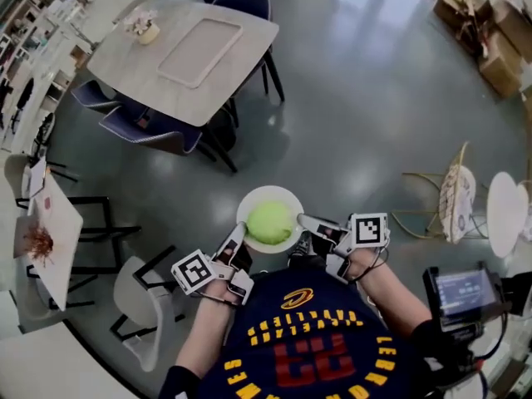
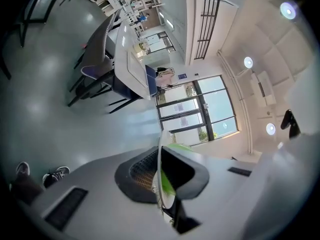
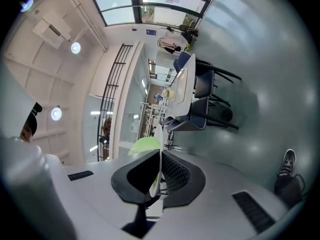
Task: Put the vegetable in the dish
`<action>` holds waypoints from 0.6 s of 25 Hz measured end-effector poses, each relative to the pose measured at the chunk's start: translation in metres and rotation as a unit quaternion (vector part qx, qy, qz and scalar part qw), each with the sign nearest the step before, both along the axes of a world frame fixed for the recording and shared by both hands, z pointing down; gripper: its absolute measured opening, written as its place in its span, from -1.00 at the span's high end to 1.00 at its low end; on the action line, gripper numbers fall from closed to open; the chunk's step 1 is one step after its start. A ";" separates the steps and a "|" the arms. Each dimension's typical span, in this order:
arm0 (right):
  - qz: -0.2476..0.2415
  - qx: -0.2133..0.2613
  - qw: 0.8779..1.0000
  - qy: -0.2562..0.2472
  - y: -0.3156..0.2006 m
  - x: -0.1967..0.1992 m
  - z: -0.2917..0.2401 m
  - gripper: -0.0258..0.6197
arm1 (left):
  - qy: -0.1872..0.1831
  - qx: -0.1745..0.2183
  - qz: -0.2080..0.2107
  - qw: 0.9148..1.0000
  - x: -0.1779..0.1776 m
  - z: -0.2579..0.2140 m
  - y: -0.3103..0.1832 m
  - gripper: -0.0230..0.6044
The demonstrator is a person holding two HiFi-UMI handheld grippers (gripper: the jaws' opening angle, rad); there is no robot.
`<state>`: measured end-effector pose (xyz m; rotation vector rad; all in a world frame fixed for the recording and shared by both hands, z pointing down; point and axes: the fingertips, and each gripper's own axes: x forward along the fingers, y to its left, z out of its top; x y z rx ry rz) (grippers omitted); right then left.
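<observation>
A round green vegetable (image 1: 269,223) lies in a white dish (image 1: 253,200) that is held in the air over the floor, in front of the person's chest. My left gripper (image 1: 238,238) is shut on the dish's near left rim. My right gripper (image 1: 304,220) is shut on its right rim. In the left gripper view the dish rim (image 2: 159,156) stands edge-on between the jaws of the left gripper (image 2: 161,173), with a sliver of the green vegetable (image 2: 167,185) beside it. In the right gripper view the right gripper (image 3: 158,173) clamps the thin rim (image 3: 160,159), and the vegetable (image 3: 145,145) shows above the left pad.
A pale table (image 1: 183,52) with dark blue chairs and a flower pot (image 1: 143,25) stands far left. A small table (image 1: 51,239) and a white chair (image 1: 137,293) are at near left. A wire chair (image 1: 453,194), a round white table (image 1: 507,214) and a screen (image 1: 461,293) are at right.
</observation>
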<state>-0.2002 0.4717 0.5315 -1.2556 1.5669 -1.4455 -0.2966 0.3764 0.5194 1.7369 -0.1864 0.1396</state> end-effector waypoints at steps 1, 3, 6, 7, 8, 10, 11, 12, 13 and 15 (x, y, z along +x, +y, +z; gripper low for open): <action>0.002 -0.002 1.000 -0.003 0.000 0.010 0.001 0.87 | 0.004 -0.002 0.000 1.000 0.011 0.000 -0.001 0.87; 0.006 -0.006 1.000 -0.006 0.002 0.027 0.003 0.87 | 0.010 -0.005 0.002 1.000 0.031 0.000 0.000 0.87; 0.009 -0.007 1.000 0.002 0.005 0.048 0.008 0.87 | 0.008 -0.008 0.005 1.000 0.050 0.004 0.000 0.87; 0.009 -0.006 1.000 0.003 0.004 0.054 0.010 0.87 | 0.001 -0.009 0.006 1.000 0.054 0.007 0.000 0.87; 0.009 -0.005 1.000 0.004 0.003 0.060 0.011 0.87 | -0.009 -0.008 0.006 1.000 0.057 0.011 -0.002 0.87; 0.006 -0.003 1.000 0.001 -0.001 0.069 0.013 0.87 | -0.039 0.001 0.008 0.999 0.060 0.019 -0.006 0.87; 0.006 -0.007 1.000 0.002 -0.003 0.074 0.016 0.87 | -0.044 0.002 0.009 0.999 0.063 0.021 -0.009 0.87; 0.005 -0.012 1.000 0.004 -0.006 0.079 0.019 0.87 | -0.045 0.003 0.010 0.999 0.067 0.021 -0.013 0.87; 0.005 -0.015 1.000 0.005 -0.011 0.083 0.021 0.88 | -0.050 0.004 0.011 0.999 0.069 0.024 -0.018 0.87; 0.006 -0.014 1.000 0.001 -0.025 0.088 0.022 0.87 | -0.063 0.006 0.014 0.998 0.073 0.030 -0.031 0.87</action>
